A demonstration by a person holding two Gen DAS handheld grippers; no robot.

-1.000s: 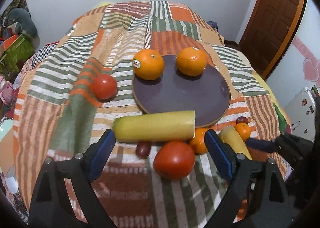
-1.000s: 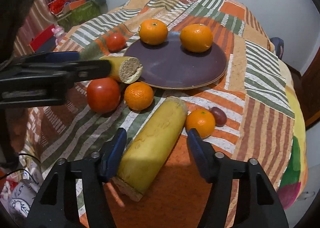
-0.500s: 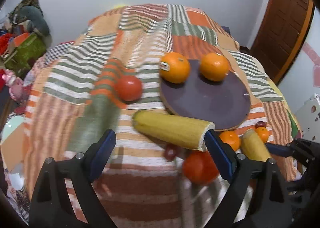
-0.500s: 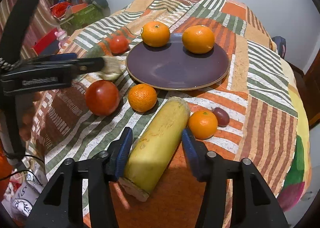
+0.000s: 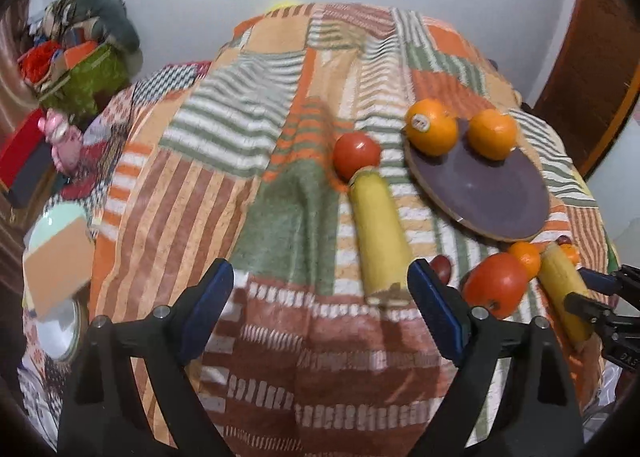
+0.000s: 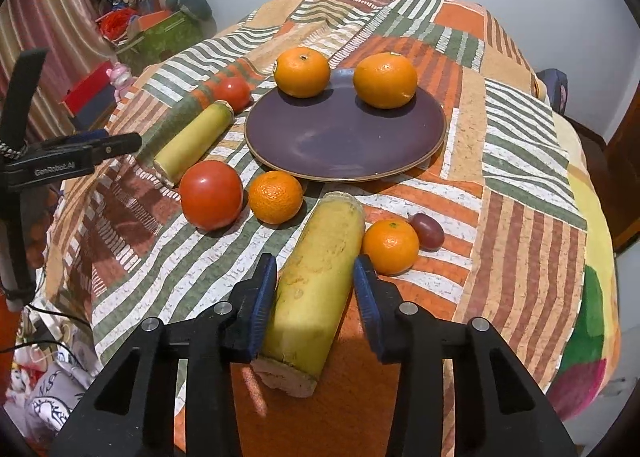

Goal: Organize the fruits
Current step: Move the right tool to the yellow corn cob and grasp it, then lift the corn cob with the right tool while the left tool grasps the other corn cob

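A dark purple plate (image 6: 344, 137) holds two oranges (image 6: 302, 72) (image 6: 385, 74) at its far rim. My right gripper (image 6: 315, 289) is closing around a yellow cane piece (image 6: 316, 277); its pads sit at both sides, a small gap showing on the right. A second cane piece (image 5: 380, 233) lies left of the plate, its near end by my left gripper's right pad. My left gripper (image 5: 320, 309) is open and empty. Two tomatoes (image 6: 211, 194) (image 6: 233, 92), two small mandarins (image 6: 275, 197) (image 6: 390, 245) and a dark plum (image 6: 427, 236) lie on the cloth.
The table wears a striped patchwork cloth (image 6: 520, 145). Boxes, a pink toy (image 5: 64, 141) and bags stand on the floor at the left. A brown door (image 5: 592, 57) is at the far right. A second plum (image 5: 440, 267) lies beside the left cane piece.
The left cane piece has swung from lying crosswise to pointing away, toward the far tomato; my left gripper turned left. My right gripper's jaws have narrowed around the near cane piece.
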